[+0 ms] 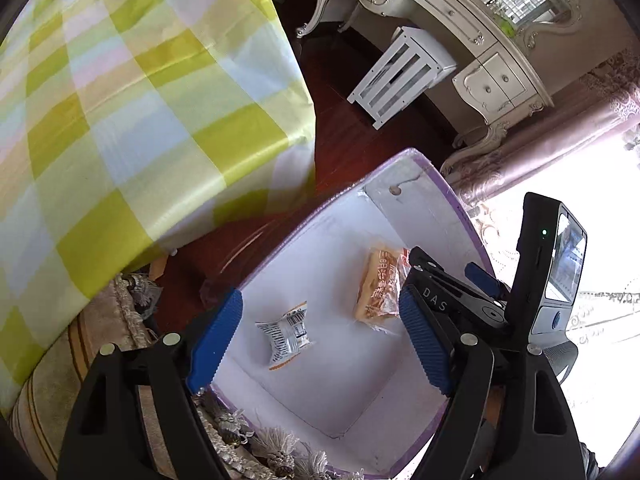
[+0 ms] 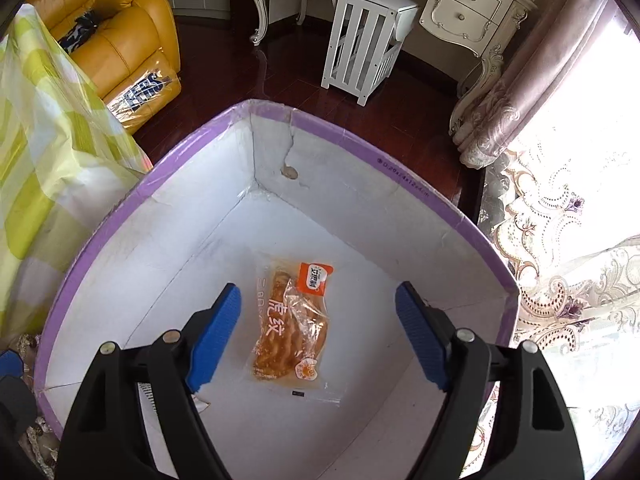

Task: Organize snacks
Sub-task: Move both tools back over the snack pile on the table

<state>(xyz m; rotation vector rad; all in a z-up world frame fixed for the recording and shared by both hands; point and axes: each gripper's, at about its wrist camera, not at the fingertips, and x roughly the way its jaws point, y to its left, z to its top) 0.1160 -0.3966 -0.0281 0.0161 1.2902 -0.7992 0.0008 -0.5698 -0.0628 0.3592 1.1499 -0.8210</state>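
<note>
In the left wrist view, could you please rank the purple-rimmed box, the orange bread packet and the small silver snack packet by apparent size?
1. Purple-rimmed box, by far the largest.
2. Orange bread packet, partly hidden by the other tool.
3. Silver snack packet, slightly smaller.

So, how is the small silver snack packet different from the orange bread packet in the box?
The silver snack packet is smaller and opaque, with a barcode showing; the orange bread packet is larger and longer, with clear wrap that shows the bread inside. The silver one looks crumpled and puffed, while the bread packet lies flat. Both lie loose on the white floor of the purple-rimmed box, and neither gripper holds them.
</note>
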